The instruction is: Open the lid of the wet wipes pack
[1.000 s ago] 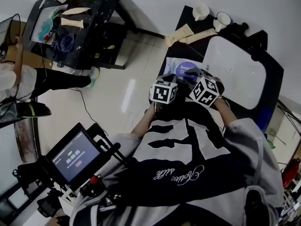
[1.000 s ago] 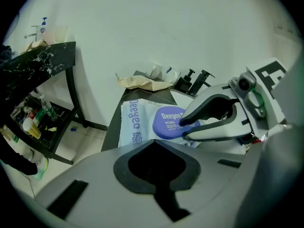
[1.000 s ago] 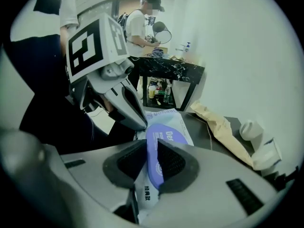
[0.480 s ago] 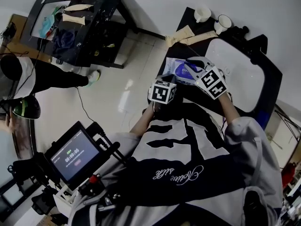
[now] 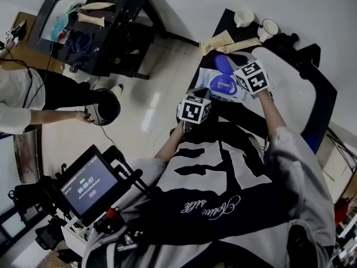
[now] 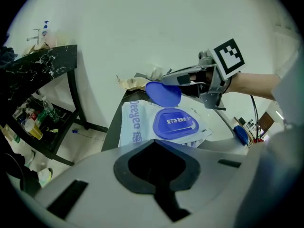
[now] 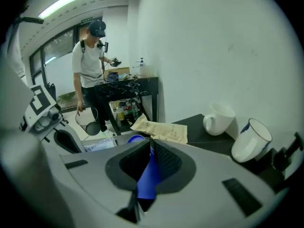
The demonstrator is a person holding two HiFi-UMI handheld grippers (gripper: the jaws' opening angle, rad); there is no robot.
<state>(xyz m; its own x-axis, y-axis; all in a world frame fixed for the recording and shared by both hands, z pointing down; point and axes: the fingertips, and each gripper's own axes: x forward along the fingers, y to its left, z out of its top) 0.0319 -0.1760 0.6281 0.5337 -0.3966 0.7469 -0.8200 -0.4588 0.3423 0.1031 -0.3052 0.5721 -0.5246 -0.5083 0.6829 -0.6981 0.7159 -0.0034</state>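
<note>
Lid [image 7: 148, 177] of the wet wipes pack [image 6: 135, 125] stands raised, pinched edge-on in the right claw [image 7: 151, 158] to hinge it back. Pack lies flat on the counter [image 6: 113, 129]. Left claw [image 6: 155, 167], pressed together and empty, sits near it, likely for steadying.

Two white mugs [image 7: 219, 119] stand side by side at the far end of the dark counter [image 7: 194, 123], with brown paper packets [image 7: 161, 128] lying beside them. A person [image 7: 90, 63] in a white shirt stands by a cluttered black table [image 7: 142, 84] (holding a dark round vessel).
</note>
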